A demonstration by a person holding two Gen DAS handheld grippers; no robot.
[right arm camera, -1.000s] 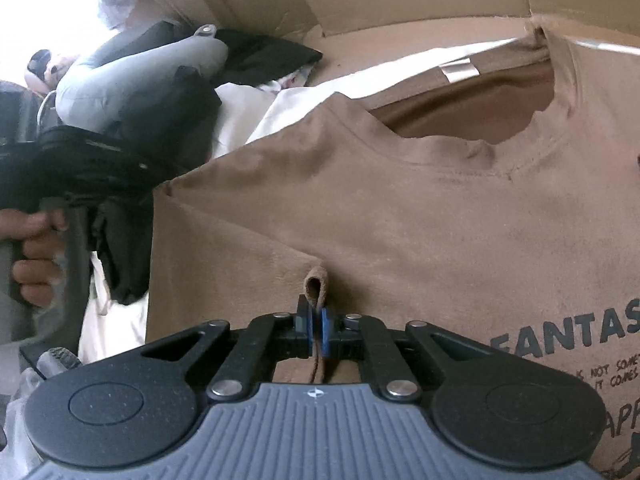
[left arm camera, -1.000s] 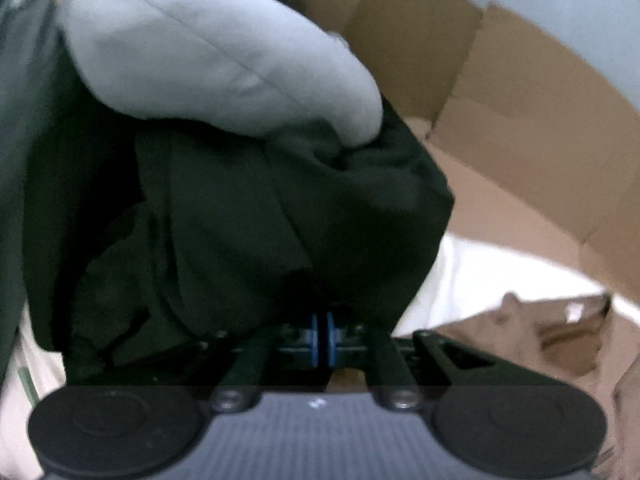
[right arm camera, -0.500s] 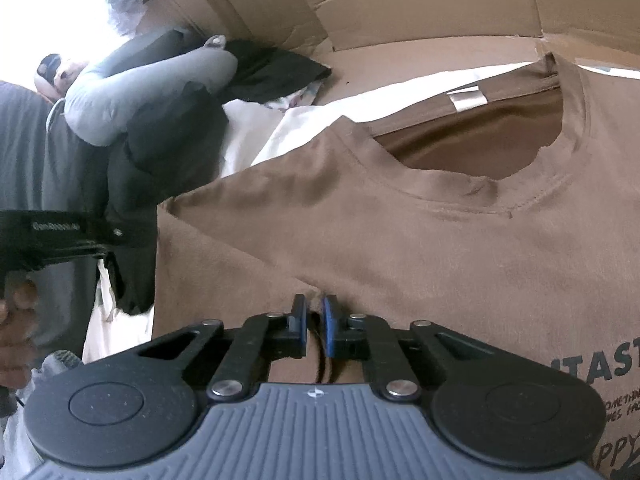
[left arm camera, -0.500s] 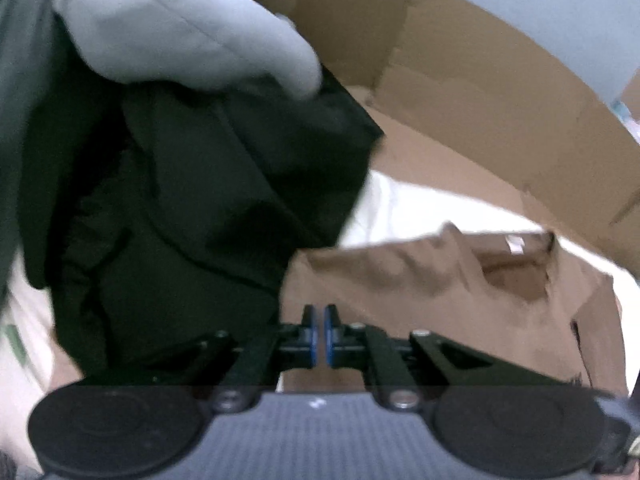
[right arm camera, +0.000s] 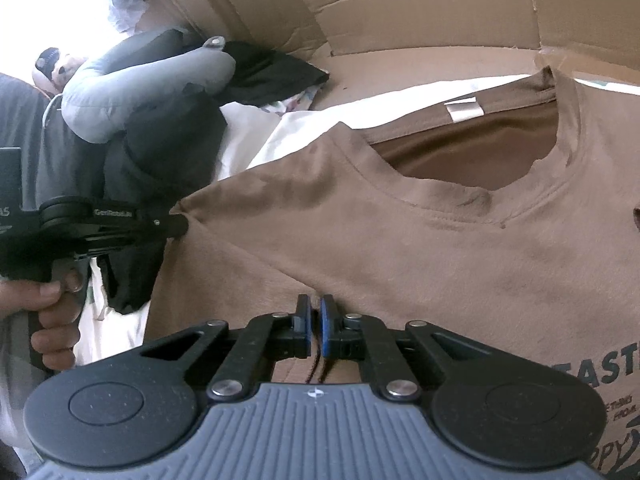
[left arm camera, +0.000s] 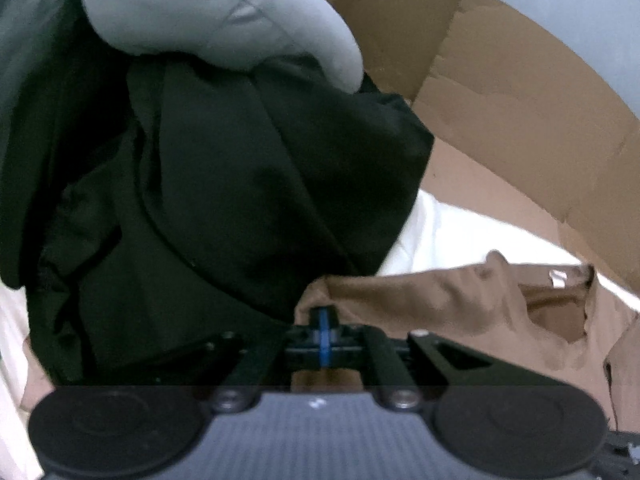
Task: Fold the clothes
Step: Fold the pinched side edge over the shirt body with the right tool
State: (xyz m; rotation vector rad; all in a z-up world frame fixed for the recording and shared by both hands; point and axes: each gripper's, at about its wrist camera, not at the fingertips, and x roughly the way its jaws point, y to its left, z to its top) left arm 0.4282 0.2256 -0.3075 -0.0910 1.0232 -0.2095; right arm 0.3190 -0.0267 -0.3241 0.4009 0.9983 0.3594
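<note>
Early in the fold, by the look of it. Brown T-shirt (right arm camera: 400, 248) spread front-up on a white sheet (right arm camera: 304, 128) over a cardboard (right arm camera: 400, 8) floor, with cardboard walls rising behind. Neck opening towards the far wall, small white neck label (right arm camera: 464, 110) showing inside the collar, dark printed lettering at the lower right edge of the right wrist view. Chest mostly flat and smoothed, no fold yet laid across the body. Sleeve side nearest the grippers gathered and drawn up into a point. Still to do, judging from this: bringing the sides in, doubling the length over, then dealing with the rest of the heap.

Unfolded heap just beside the shirt, on its left in the right wrist view: dark garments (left arm camera: 240, 180) bunched together, with a pale grey padded garment (left arm camera: 200, 12) lying on top.

Right gripper (right arm camera: 316, 320): jaws all but closed, having just been closing, with a thin dark ridge of the shirt's cloth pinched between the blue pads, at the near edge below the shoulder seam.

Left gripper (left arm camera: 324, 320): jaws fully together, blue pads meeting, at the shirt's outer shoulder corner. Cloth pulled to a peak right at the tip in the right wrist view, so probably nipped there rather than merely touched. Bare hand (right arm camera: 48, 308) wrapped around the gripper's handle, at the left edge of that view.
</note>
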